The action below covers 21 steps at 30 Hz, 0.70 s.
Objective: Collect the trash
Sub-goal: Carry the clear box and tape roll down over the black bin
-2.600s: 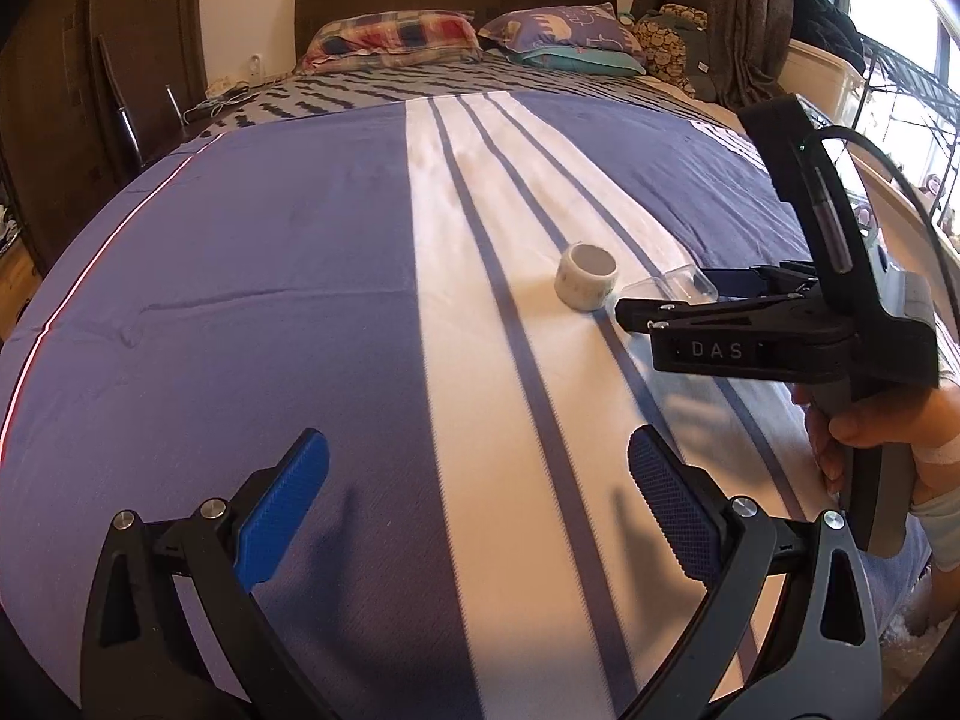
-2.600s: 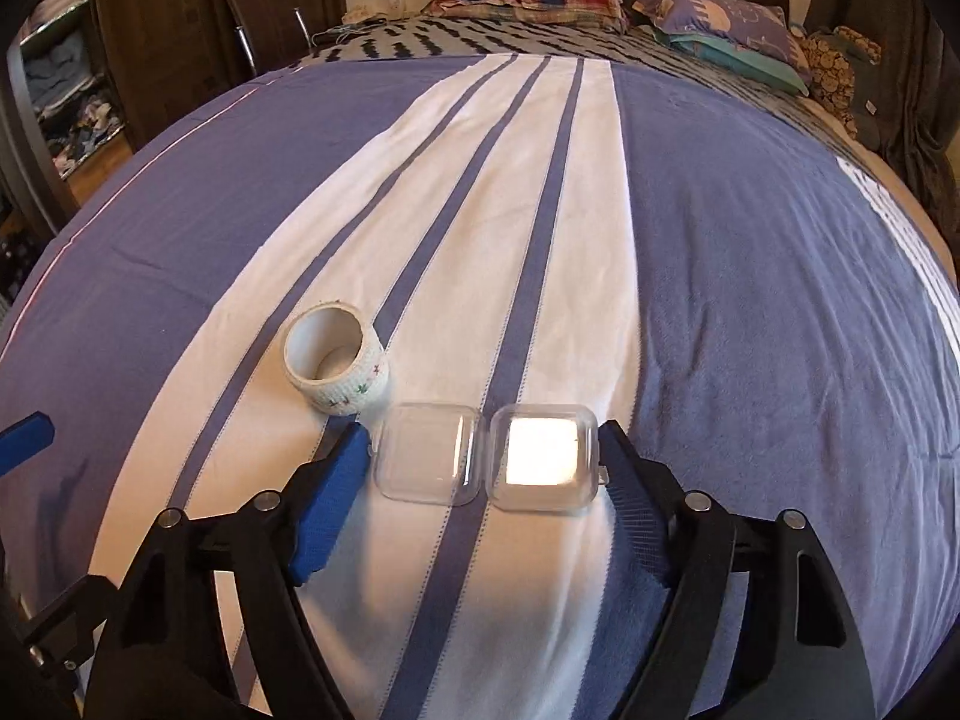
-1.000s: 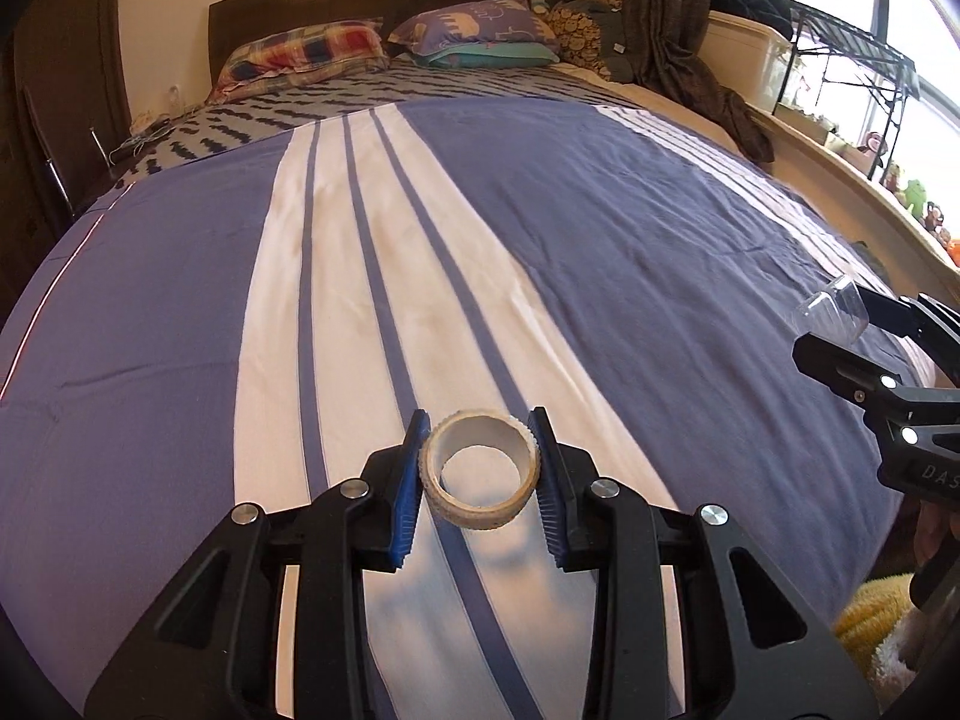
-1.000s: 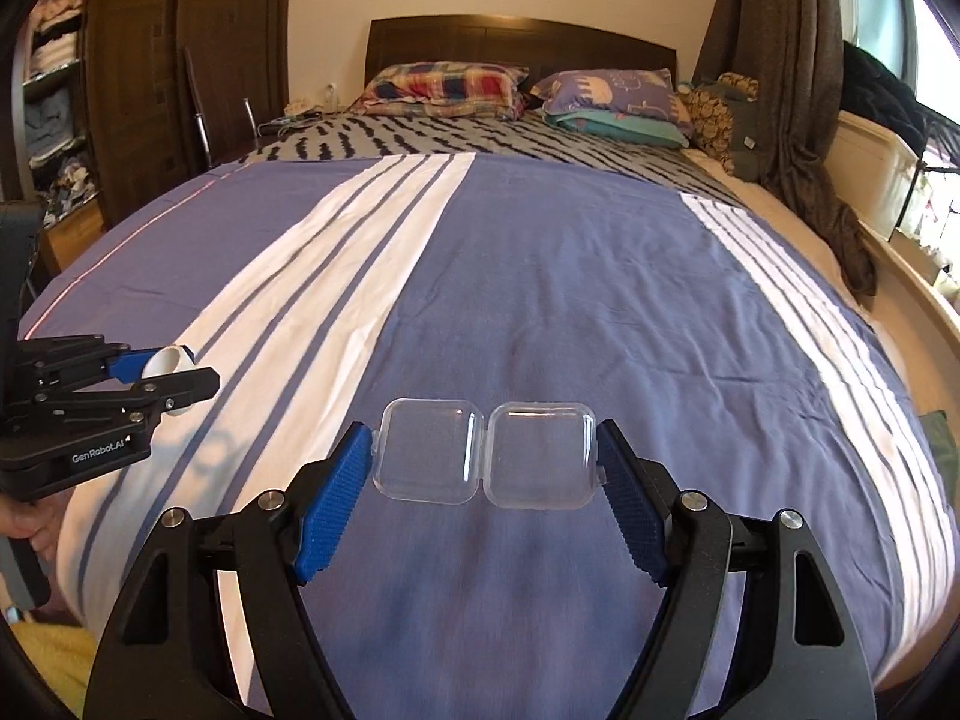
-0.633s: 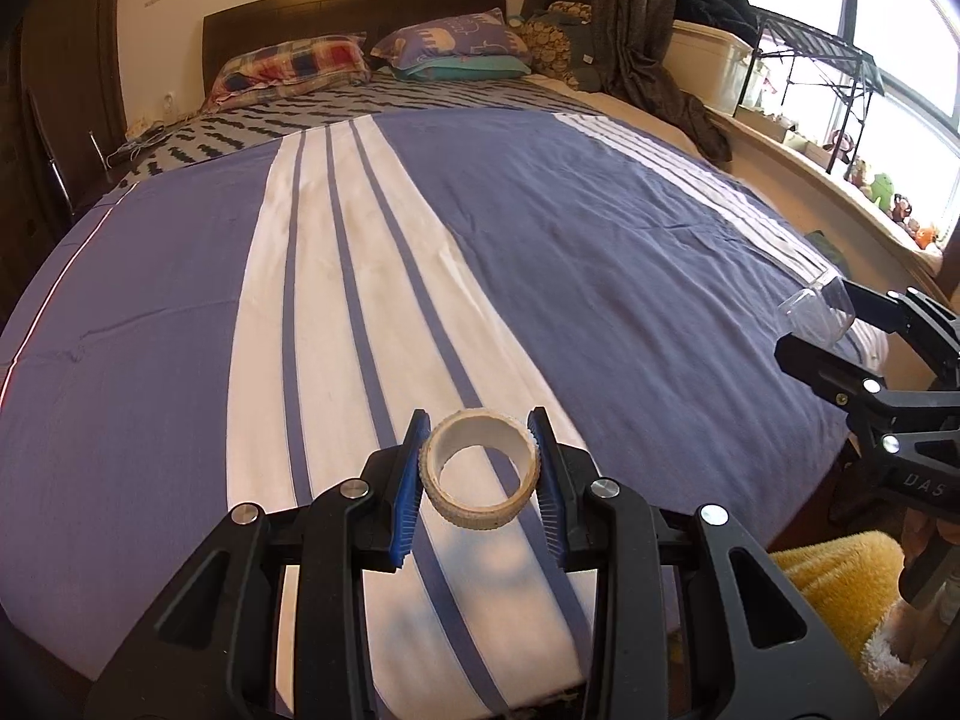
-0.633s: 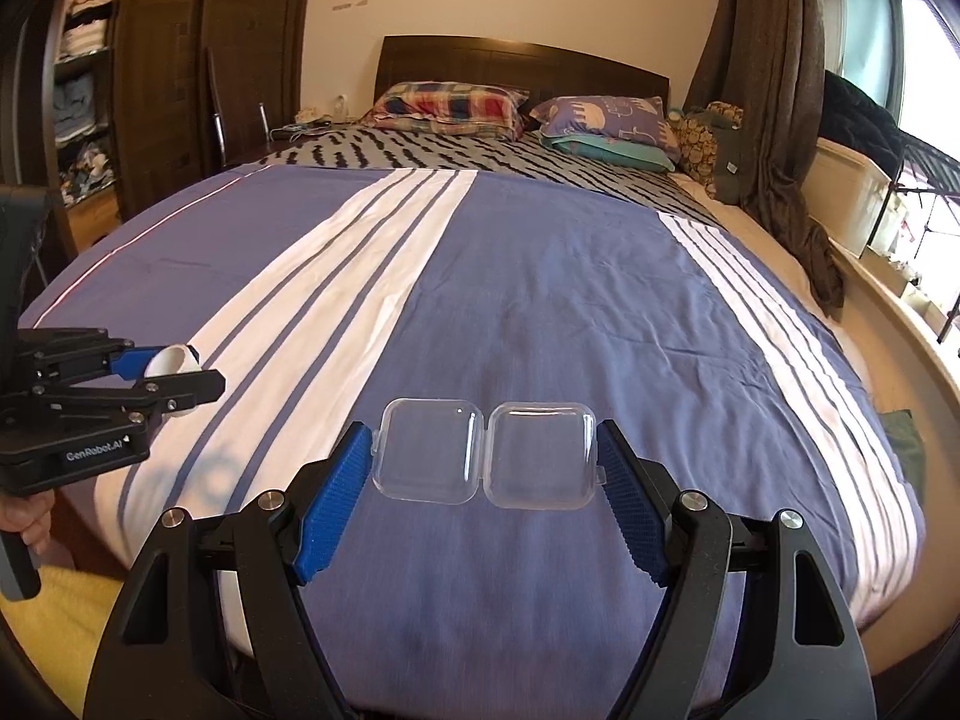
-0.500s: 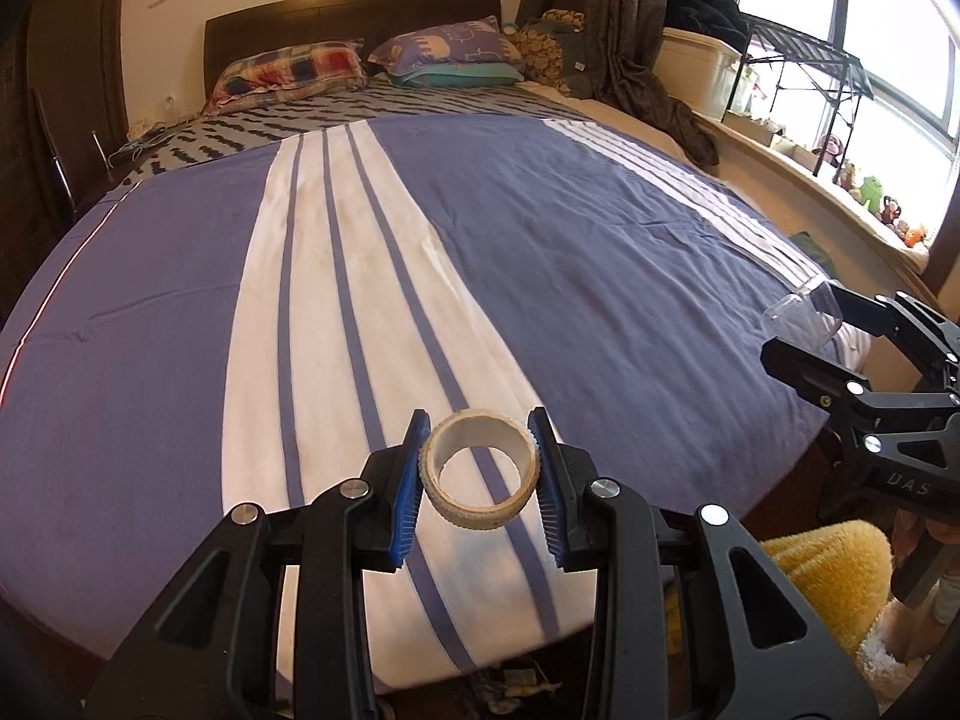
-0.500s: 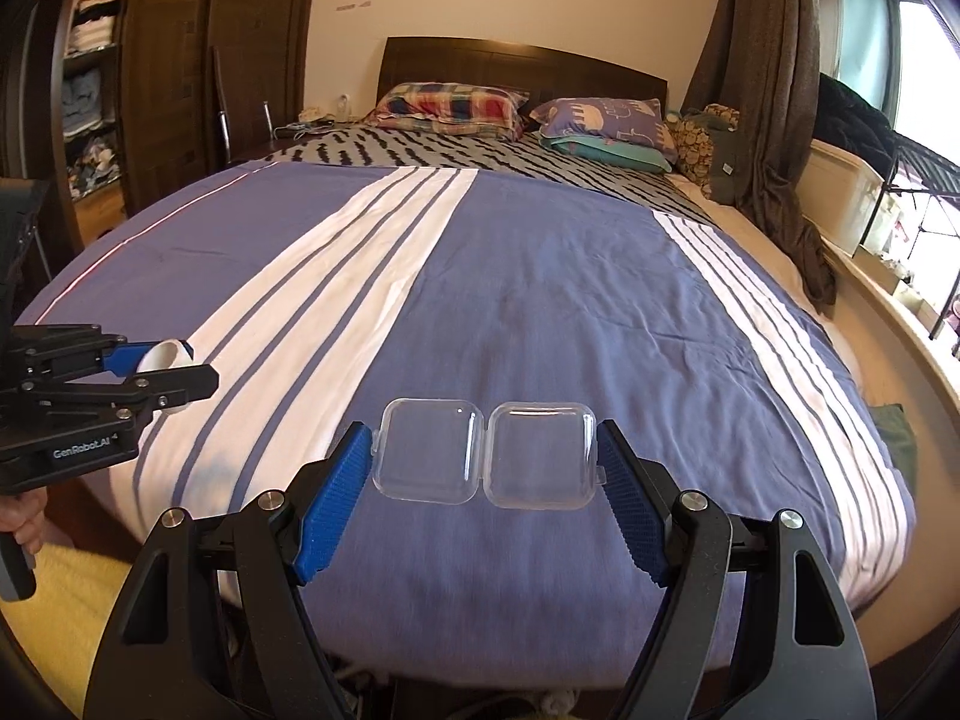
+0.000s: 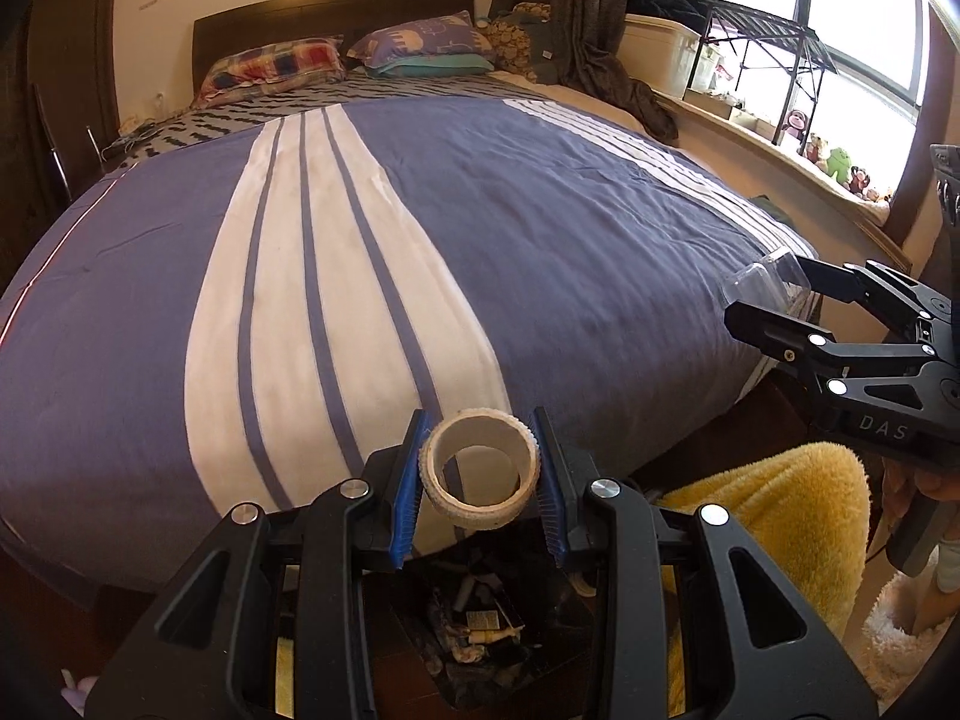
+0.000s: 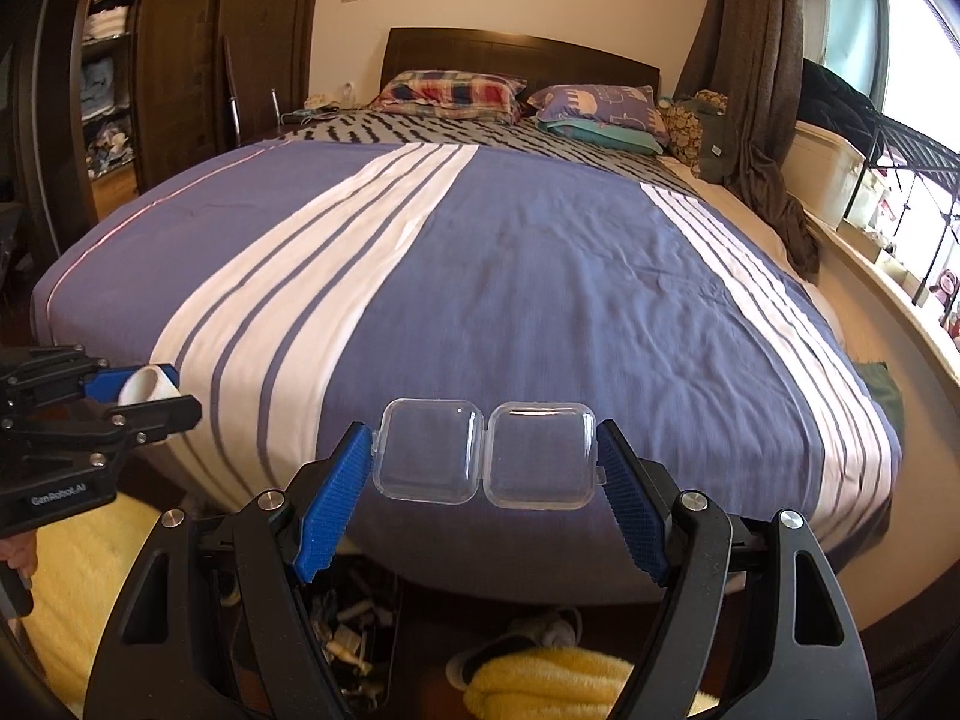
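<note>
The left gripper [image 9: 478,474] was clamped on a white cardboard tape ring [image 9: 480,468], its blue pads pressing the ring's outer wall from both sides so the open bore faced the camera. That side grip looked chosen because the ring's curved wall is the only firm surface to pinch. Directly below it, at six o'clock in the left view, sat a dark open waste bin [image 9: 480,636] already holding scraps and wrappers; I judged the ring was being held over that mouth ready for release.

The right gripper [image 10: 483,474] held a clear hinged plastic case [image 10: 485,455] lying open in two halves, its fingers spread wide and pressing the case's two outer ends. Holding it flat and lengthwise kept the flimsy halves from folding. The same bin showed at seven o'clock in the right view, so this piece was probably not yet over the opening.

Around the bin lay a fluffy yellow rug [image 9: 774,540] at four o'clock, and a slipper-like shape, too dim to name, beside it in the right view. The gripper frames themselves hid much of the bin's rim, which could make aiming the drop harder.

Farther off, the bed with its blue and white striped cover [image 9: 540,228] filled the twelve o'clock field and appeared free of further litter. Beyond it were a plaid pillow [image 10: 456,93] and a purple pillow [image 10: 600,105] against the dark headboard.
</note>
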{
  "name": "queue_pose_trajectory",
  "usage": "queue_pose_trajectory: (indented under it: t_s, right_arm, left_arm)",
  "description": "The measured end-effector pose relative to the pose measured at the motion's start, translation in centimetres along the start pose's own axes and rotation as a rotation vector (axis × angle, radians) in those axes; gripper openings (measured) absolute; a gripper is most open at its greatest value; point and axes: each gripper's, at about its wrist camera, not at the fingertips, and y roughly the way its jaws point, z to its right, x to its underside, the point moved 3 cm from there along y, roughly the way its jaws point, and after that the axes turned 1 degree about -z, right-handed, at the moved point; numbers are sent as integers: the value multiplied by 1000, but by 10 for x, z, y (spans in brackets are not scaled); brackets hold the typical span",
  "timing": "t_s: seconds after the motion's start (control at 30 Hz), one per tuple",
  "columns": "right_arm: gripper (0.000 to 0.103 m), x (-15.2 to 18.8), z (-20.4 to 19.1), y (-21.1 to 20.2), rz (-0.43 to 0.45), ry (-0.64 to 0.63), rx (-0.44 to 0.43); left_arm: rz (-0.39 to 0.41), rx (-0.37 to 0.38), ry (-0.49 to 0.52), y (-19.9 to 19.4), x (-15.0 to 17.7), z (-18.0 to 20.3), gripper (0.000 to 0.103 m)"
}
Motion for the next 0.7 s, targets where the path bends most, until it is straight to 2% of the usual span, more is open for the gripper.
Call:
queue_pose_trajectory:
  t_s: [0.27, 0.47, 0.7]
  right_arm:
    - [76, 42, -10, -2, -31, 30, -55]
    - [76, 76, -18, 20, -93, 72, -86]
    - [76, 105, -41, 49, -172, 56, -129]
  left_arm:
    - [-48, 14, -38, 4, 51, 0, 32]
    - [-118, 21, -79, 25, 87, -5, 32]
    - [-190, 8, -106, 52, 119, -11, 32]
